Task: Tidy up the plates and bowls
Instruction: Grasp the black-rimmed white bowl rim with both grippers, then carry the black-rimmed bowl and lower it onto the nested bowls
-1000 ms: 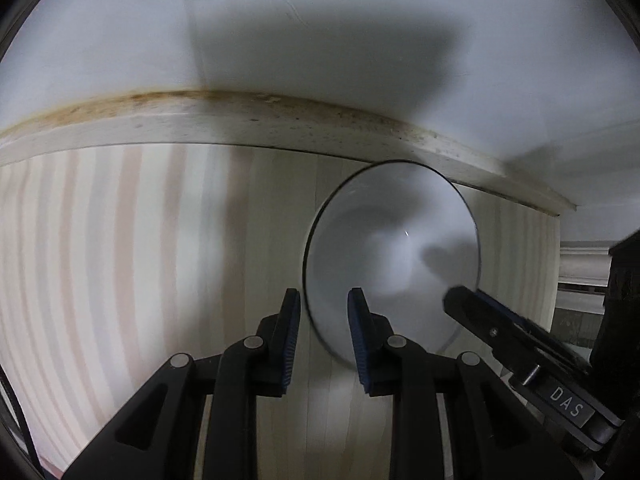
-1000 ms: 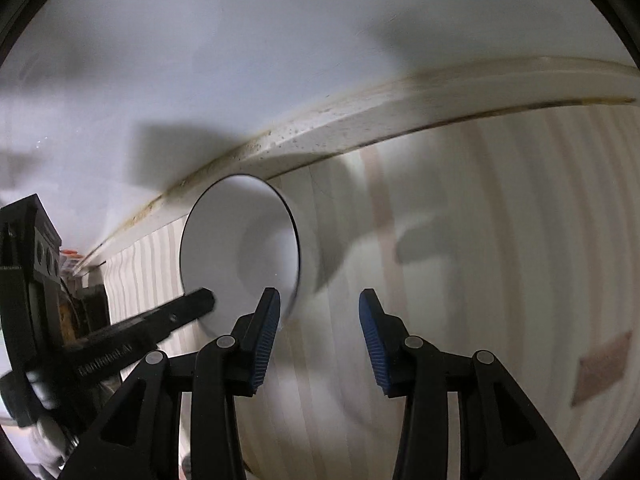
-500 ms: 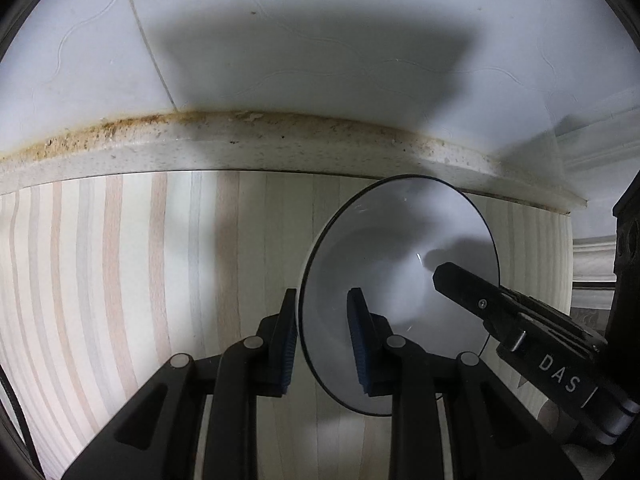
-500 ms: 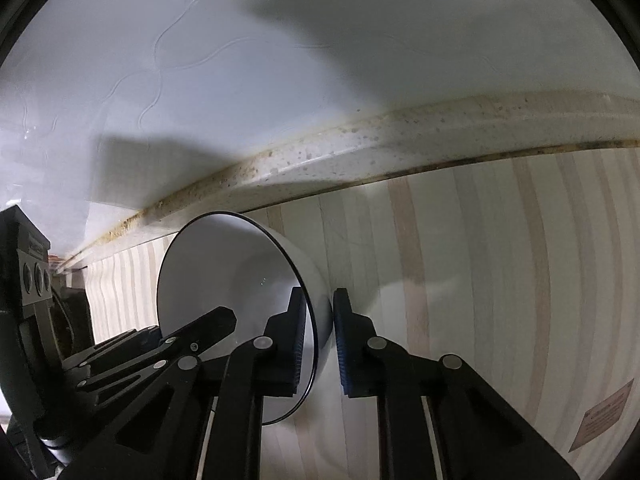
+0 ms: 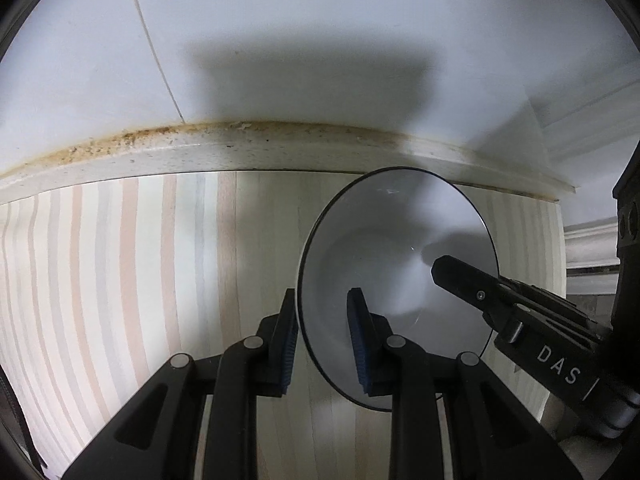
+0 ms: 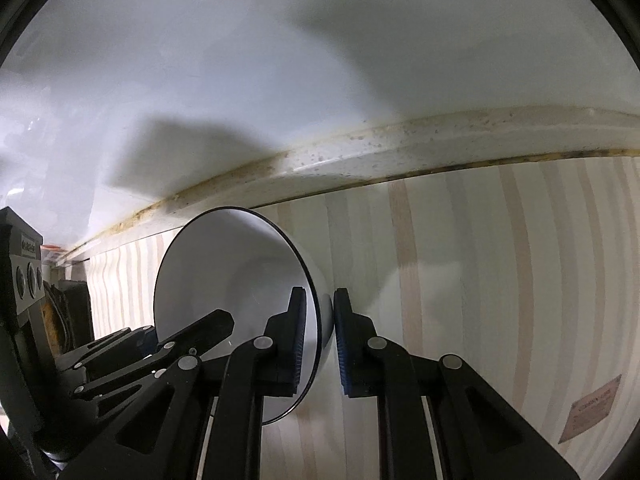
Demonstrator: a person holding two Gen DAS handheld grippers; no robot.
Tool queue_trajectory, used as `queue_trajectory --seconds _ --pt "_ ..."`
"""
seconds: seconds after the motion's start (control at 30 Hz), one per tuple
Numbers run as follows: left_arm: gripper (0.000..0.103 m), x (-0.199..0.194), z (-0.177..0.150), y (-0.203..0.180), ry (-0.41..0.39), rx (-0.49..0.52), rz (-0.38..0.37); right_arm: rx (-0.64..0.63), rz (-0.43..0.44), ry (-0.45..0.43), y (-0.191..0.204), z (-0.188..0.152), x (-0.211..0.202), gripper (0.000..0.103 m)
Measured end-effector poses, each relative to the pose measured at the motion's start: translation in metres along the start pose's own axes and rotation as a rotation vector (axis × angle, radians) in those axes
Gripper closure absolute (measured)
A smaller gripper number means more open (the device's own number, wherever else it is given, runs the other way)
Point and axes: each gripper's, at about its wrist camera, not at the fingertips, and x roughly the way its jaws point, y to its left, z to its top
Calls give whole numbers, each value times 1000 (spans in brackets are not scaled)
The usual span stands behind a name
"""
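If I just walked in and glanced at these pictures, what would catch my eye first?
A white bowl with a thin dark rim, held over a striped countertop by two black grippers: the left gripper clamps its near-left rim, the right gripper the opposite side. Behind runs a stained, speckled ledge below a white wall.

A pale striped wooden surface [image 5: 120,280] fills the lower part of both views. Along its far edge a stained, speckled cream strip [image 5: 280,148] is seen, with a white wall [image 5: 320,20] rising behind it. A small brown label [image 6: 592,408] is stuck to the surface at the right.
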Motion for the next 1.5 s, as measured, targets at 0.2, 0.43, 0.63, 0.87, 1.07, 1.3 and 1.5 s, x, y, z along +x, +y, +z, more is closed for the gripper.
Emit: queue_trajectory --seconds 0.2,0.43,0.63,0.87,1.07,1.3,1.5 --pt "81 -28 -25 -13 -20 24 -4 -27 6 -7 6 -15 -22 87" --pt "81 -63 -67 -24 -24 46 -24 -59 37 4 11 -61 -50 87" --pt "81 -96 -109 -30 -31 62 -43 -94 60 5 11 -110 -86 87" --pt "81 -119 -165 -52 -37 100 -60 -139 59 16 -5 -176 -134 87" --pt "81 -112 -204 -70 5 141 -73 -127 45 27 -20 -230 -162 87" --pt "81 -81 -229 -87 96 181 -54 -81 34 85 -53 -276 -157 87" --pt "81 -60 -246 -98 146 214 -26 -12 30 119 -80 -293 -137 87"
